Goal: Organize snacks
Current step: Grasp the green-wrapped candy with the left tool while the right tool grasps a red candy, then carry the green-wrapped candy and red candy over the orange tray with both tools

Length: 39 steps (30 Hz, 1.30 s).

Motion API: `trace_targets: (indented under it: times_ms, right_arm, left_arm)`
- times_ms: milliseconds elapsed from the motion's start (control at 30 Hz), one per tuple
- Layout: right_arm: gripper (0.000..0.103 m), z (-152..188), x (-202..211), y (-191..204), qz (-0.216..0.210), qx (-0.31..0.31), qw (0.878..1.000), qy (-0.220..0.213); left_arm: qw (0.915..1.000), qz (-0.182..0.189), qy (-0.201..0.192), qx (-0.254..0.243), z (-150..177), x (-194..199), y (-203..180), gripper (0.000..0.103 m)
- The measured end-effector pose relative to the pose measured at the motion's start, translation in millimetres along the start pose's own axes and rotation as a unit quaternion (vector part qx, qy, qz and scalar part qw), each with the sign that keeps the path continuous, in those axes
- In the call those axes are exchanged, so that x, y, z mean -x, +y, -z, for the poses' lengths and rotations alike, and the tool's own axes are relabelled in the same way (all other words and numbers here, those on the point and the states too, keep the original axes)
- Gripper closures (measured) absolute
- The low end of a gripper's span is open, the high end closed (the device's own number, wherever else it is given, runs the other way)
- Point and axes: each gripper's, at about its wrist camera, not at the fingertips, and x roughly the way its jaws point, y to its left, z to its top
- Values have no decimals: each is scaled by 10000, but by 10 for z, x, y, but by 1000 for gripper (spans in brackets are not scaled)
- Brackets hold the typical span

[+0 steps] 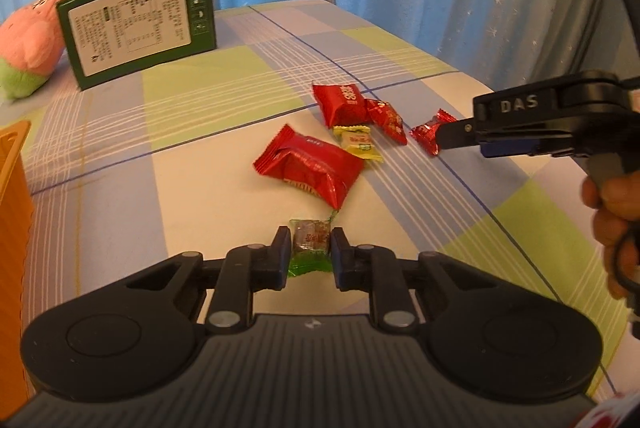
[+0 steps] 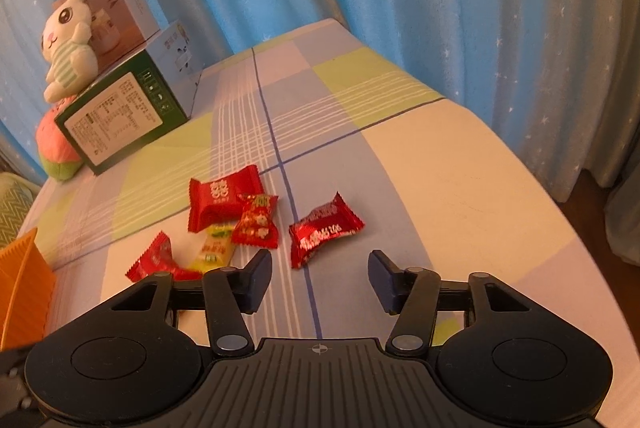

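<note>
Left gripper (image 1: 310, 247) clamped on a green candy (image 1: 311, 243). Right gripper (image 2: 320, 278) spread apart, probably just short of the red candy (image 2: 325, 228).

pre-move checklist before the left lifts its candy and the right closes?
1. Left gripper pads on the green-wrapped candy: ok, pinched from both sides.
2. Nothing else caught in that grip: ok, the big red packet lies beyond the fingertips.
3. Right gripper open: ok, nothing between its fingers.
4. Right lined up on the lone red candy: ok, just ahead and roughly centred.
5. Orange basket free to receive: cannot tell, only its side shows.
</note>
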Motion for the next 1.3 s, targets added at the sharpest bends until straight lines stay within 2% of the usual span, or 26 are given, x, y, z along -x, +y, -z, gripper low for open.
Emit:
trace_targets:
  times_ms: [133,333,433,500,567,733,1100,1300]
  right_arm:
    - [59,-47,-127,1,71,74,9999,-79]
    - [60,-94,-271,89,183,298,9991,-254]
    - [60,-101,-346,172,262,567,9976,-306]
    - [64,-90,-387,239,372,866,9950,-332]
    - [73,-58,-413,295,527,1202,9907,-363]
    - [77,34,-394,343,724,1645,9832,-329]
    - [78,129,-178,365,533,1386,9889,-65]
    - [78,167,-87,446,438,1419,9889,-68]
  left_arm:
    - [9998,-93,-89,166,5,31,58,84]
    - [9993,-148,-145,324,8,38,128,84]
    - [9991,-156,-140,357,26,37,148,85]
    - [9991,-156,-132,382,41,39,154,84]
    - [9990,-153,-128,393,57,44,156,84]
    - [9991,-202,-143,352,62,41,134,84]
    - [9996,-241,-108,125,74,-5,103,79]
    - [9996,-254,-65,81,69,13,79,82]
